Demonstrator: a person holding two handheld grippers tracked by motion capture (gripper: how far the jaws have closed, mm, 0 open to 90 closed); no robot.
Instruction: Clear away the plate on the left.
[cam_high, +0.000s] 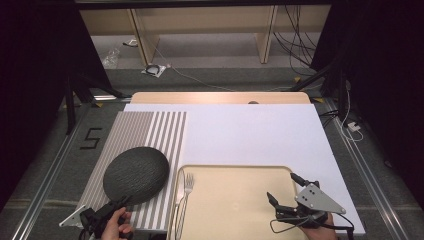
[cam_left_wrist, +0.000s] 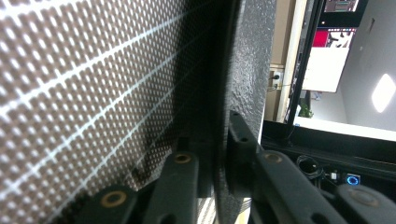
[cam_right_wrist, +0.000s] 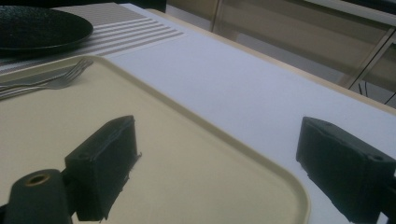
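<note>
A dark textured plate (cam_high: 136, 174) lies on a striped placemat (cam_high: 145, 125) at the left. My left gripper (cam_high: 120, 202) reaches its near rim from below. In the left gripper view my left gripper (cam_left_wrist: 215, 140) is shut on the plate's rim (cam_left_wrist: 245, 70), one jaw on each face, with the placemat (cam_left_wrist: 93, 93) alongside. A cream tray (cam_high: 235, 200) sits at the front centre, and a fork (cam_high: 187, 187) lies along its left side. My right gripper (cam_high: 282, 186) hovers over the tray's right part, open and holding nothing (cam_right_wrist: 219, 158).
A white sheet (cam_high: 250, 135) covers most of the table behind and right of the tray. In the right gripper view the plate (cam_right_wrist: 37, 28) and fork (cam_right_wrist: 56, 79) lie far off beyond the tray (cam_right_wrist: 187, 177). Cables and shelving stand past the table's far edge.
</note>
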